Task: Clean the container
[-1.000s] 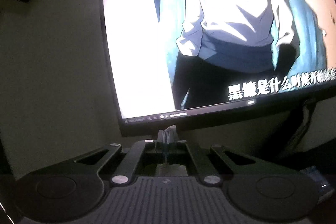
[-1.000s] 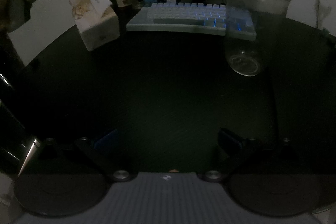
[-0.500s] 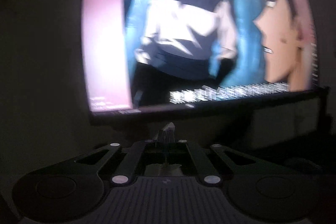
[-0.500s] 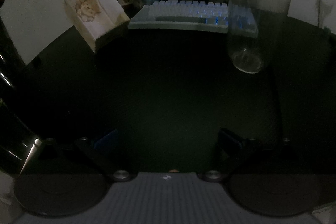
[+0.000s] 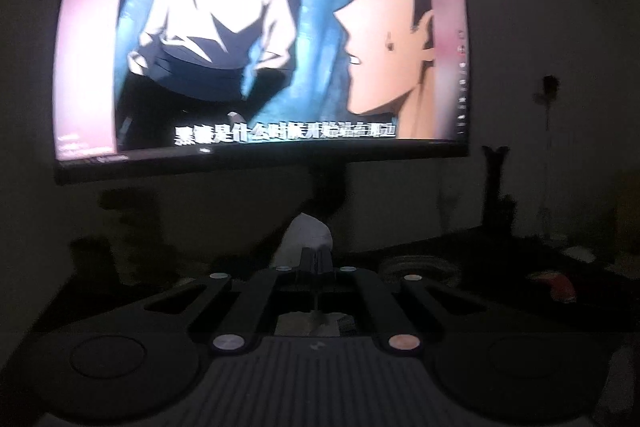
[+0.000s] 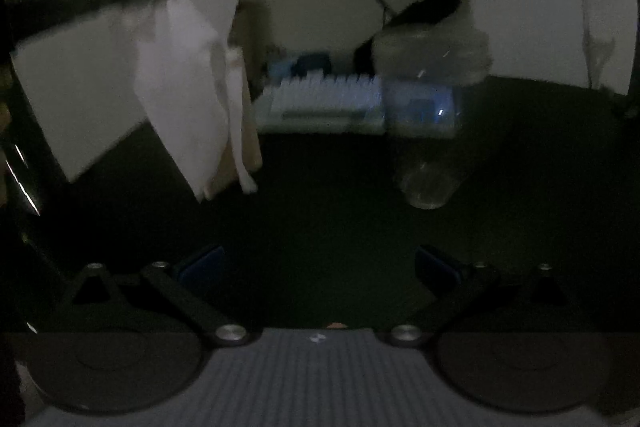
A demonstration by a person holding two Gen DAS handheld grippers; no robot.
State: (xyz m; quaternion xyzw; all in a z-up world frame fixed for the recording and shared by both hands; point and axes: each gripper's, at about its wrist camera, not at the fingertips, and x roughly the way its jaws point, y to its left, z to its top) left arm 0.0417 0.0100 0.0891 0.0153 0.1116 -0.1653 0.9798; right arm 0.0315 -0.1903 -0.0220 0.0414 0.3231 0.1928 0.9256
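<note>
Below the monitor (image 5: 260, 39), left gripper (image 5: 316, 259) pinches a white tissue (image 5: 306, 237); right gripper (image 6: 320, 263) gapes wide, empty.

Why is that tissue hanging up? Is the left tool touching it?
Touching. In the left wrist view the left tool is pinched shut on the white tissue, which sticks out past its tips.

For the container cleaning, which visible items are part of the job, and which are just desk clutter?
Job:
clear plastic container, standing on the dark desk
white tissue, pinched in left gripper
right gripper, open, holding nothing

Lying about:
keyboard
monitor
</note>
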